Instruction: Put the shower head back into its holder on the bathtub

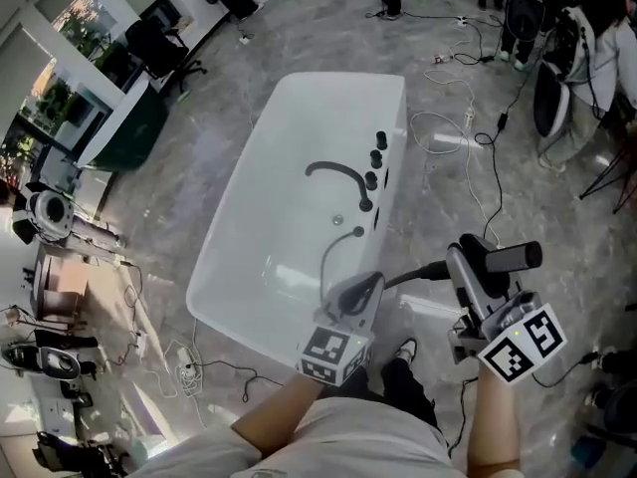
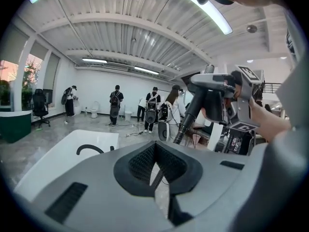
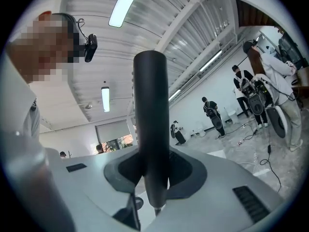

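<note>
The white bathtub [image 1: 259, 217] stands on the grey floor, with a black curved faucet [image 1: 338, 174] and a row of black fittings [image 1: 375, 157] on its right rim. My right gripper [image 1: 470, 255] is shut on the black shower head [image 1: 516, 258], off the tub's near right corner. In the right gripper view the shower head's handle [image 3: 150, 129] stands upright between the jaws. The hose [image 1: 326, 257] runs from the rim to my left gripper [image 1: 350, 293], which is shut on it. The left gripper view shows the shower head [image 2: 208, 83] and the tub [image 2: 63, 151]. I cannot tell which fitting is the holder.
Cables [image 1: 488, 137] trail over the floor right of the tub. Several people [image 2: 116, 103] stand with gear at the far end. Office chairs [image 1: 164, 48] and a dark green counter [image 1: 139, 127] are at the upper left, and equipment [image 1: 45, 217] lines the left edge. My shoe [image 1: 403, 351] is near the tub's corner.
</note>
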The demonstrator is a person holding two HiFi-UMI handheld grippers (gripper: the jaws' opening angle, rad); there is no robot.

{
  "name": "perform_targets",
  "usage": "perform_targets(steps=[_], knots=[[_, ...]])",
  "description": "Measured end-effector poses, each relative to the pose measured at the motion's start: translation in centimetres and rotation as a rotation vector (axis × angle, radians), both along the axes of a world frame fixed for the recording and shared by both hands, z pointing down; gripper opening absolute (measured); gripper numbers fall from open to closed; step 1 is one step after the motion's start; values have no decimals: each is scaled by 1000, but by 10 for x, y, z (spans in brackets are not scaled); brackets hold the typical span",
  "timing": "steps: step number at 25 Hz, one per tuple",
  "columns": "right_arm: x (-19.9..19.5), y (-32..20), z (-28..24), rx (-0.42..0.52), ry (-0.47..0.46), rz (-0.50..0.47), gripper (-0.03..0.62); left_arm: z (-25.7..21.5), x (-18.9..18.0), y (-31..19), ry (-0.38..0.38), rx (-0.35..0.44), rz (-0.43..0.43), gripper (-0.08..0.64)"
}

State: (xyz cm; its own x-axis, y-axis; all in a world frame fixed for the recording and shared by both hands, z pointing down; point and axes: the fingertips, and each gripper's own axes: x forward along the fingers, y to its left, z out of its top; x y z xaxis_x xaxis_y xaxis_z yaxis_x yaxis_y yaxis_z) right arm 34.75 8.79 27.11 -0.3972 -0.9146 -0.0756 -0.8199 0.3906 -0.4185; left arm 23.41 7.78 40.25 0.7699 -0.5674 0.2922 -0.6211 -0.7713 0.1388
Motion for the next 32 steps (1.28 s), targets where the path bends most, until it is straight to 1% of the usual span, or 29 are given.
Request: perform_targets(steps=[3,6,12,15,18,21,23,25,28,32], knots=[[-11,-11,-3,8,0,-40,112,5,-19,-8,-20,9,-46,5],[-20,-21,-4,11,3,-62,112,17,-32,-10,-38,18,-58,5],[-43,-31,-4,6,19,-75,112,41,-52,-8,-35,27,-40,5],[-51,-36,-4,-8,25,-74,112,54,-58,-10,-34,24,-23,6],[-55,-43,-3,-24,19,-70,112,73,-67,-17,-43,16,-26,6],[-58,-51,2,-39,7,-61,112,101,-77,-24,-74,5,-23,16],[-58,-57,5,-52,-6,-56,112,122,-79,-25,-105,-9,-6,62],[-58,-63,5,-63,-8,-49,112,144,-80,-25,-143,-27,12,85],[-59,-71,3,-70,-1,-36,112,175,-86,-28,-196,-53,20,95],[-62,-76,2,-64,-9,-29,112,214,-95,-34,-245,-84,17,97]])
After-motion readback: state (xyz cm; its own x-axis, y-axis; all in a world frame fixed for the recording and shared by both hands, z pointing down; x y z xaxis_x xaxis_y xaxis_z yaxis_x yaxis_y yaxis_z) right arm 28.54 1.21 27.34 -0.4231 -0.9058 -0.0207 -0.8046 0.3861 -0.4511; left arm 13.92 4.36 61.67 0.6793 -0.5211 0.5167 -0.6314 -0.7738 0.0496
